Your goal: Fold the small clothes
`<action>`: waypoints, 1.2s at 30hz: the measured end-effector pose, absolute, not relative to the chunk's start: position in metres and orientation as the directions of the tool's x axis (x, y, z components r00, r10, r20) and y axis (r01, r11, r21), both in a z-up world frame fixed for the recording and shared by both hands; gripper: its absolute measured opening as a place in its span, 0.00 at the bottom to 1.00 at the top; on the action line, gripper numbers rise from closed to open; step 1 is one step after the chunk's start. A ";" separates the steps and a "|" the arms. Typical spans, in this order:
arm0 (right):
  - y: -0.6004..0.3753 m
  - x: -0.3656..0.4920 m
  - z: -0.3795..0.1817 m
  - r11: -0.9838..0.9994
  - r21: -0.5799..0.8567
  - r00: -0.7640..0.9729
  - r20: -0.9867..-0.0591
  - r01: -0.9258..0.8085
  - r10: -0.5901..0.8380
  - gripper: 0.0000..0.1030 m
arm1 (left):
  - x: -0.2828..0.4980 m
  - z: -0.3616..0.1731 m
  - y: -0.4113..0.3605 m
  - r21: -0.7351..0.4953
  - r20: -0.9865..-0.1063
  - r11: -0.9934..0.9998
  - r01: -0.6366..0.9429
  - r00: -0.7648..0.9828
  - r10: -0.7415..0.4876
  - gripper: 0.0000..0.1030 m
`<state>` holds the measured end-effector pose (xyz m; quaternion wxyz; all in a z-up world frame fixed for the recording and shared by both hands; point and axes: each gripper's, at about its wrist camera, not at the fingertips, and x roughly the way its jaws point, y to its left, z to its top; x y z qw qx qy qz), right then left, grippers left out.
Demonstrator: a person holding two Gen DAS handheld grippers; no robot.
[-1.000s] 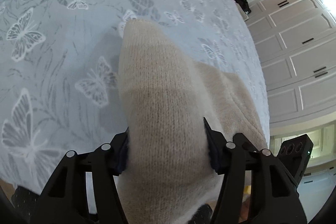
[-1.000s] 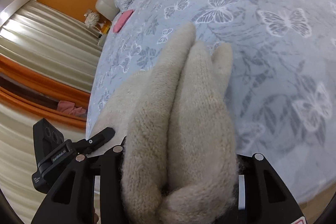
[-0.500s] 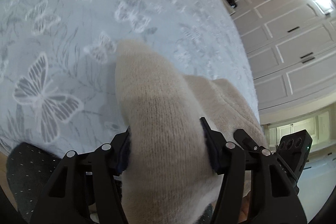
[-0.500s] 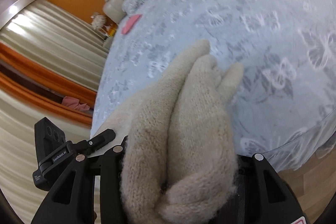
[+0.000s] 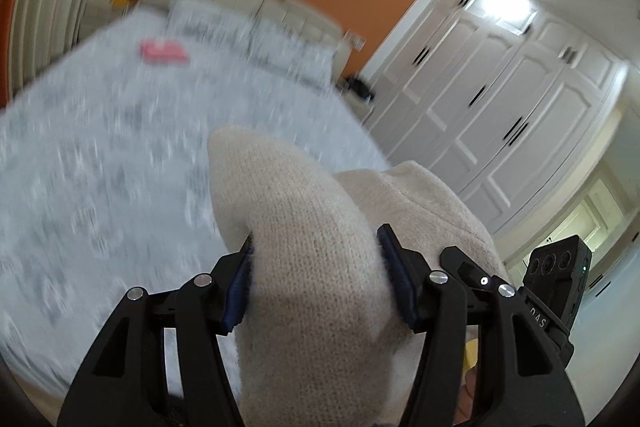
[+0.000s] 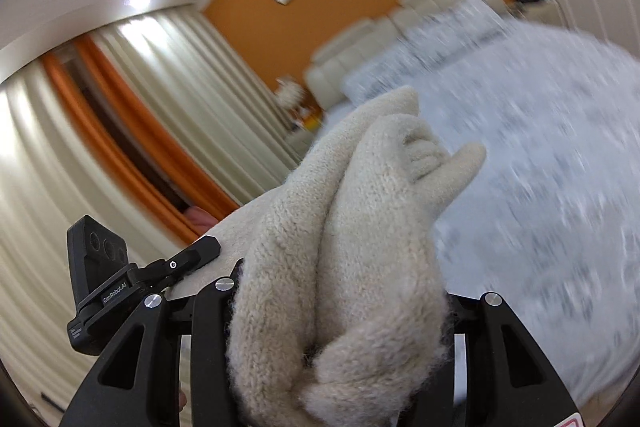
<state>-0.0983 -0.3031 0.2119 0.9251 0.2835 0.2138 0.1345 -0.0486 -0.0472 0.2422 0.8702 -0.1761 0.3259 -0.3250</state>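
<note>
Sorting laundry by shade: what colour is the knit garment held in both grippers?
Cream-beige, plain knit garment, no pattern. Clearest in the right wrist view.

A grey patterned bed point(image 5: 100, 155) carries a pink item point(image 5: 164, 51) and pillows point(image 5: 248, 35).

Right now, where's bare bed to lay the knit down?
Wide free stretch of the bedspread between the near edge and the pillows. A pink item takes a spot short of the pillows. Both the left gripper and right gripper clamp the beige knit.
</note>
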 end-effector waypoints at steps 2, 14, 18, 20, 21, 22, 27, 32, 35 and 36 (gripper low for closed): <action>-0.289 -0.093 0.242 0.813 0.550 0.884 -0.263 -0.193 0.387 0.42 | -0.049 0.270 -0.031 -0.496 -0.397 0.724 0.480 0.616 -0.681 0.55; -0.218 -0.013 0.258 0.789 0.507 0.852 -0.182 -0.347 0.491 0.43 | -0.007 0.292 0.062 -0.448 -0.254 0.750 0.487 0.735 -0.629 0.56; -0.210 0.033 0.204 0.787 0.539 0.836 -0.250 -0.299 0.489 0.43 | 0.030 0.238 0.082 -0.491 -0.289 0.755 0.436 0.735 -0.613 0.54; -0.211 0.056 0.160 0.805 0.543 0.825 -0.323 -0.240 0.464 0.43 | 0.051 0.190 0.085 -0.497 -0.328 0.768 0.404 0.732 -0.597 0.54; -0.213 0.068 0.135 0.806 0.554 0.813 -0.361 -0.208 0.458 0.43 | 0.057 0.169 0.086 -0.500 -0.340 0.771 0.393 0.730 -0.593 0.54; -0.213 0.078 0.111 0.804 0.567 0.796 -0.396 -0.181 0.458 0.44 | 0.063 0.146 0.085 -0.508 -0.350 0.769 0.388 0.723 -0.596 0.54; -0.205 0.124 -0.054 0.931 0.356 0.530 -0.805 0.074 0.266 0.53 | 0.105 -0.021 0.080 -0.499 -0.674 0.861 0.093 0.583 -0.454 0.54; -0.281 0.085 -0.057 0.768 0.591 0.644 -0.693 0.248 0.325 0.65 | 0.082 -0.058 0.117 -0.631 -0.655 0.774 -0.052 0.570 -0.495 0.72; -0.295 0.096 -0.046 0.762 0.600 0.656 -0.680 0.242 0.327 0.81 | 0.091 -0.059 0.120 -0.690 -0.628 0.719 -0.082 0.562 -0.539 0.73; -0.296 0.106 -0.046 0.765 0.598 0.647 -0.685 0.240 0.334 0.84 | 0.100 -0.062 0.114 -0.704 -0.627 0.705 -0.082 0.538 -0.564 0.73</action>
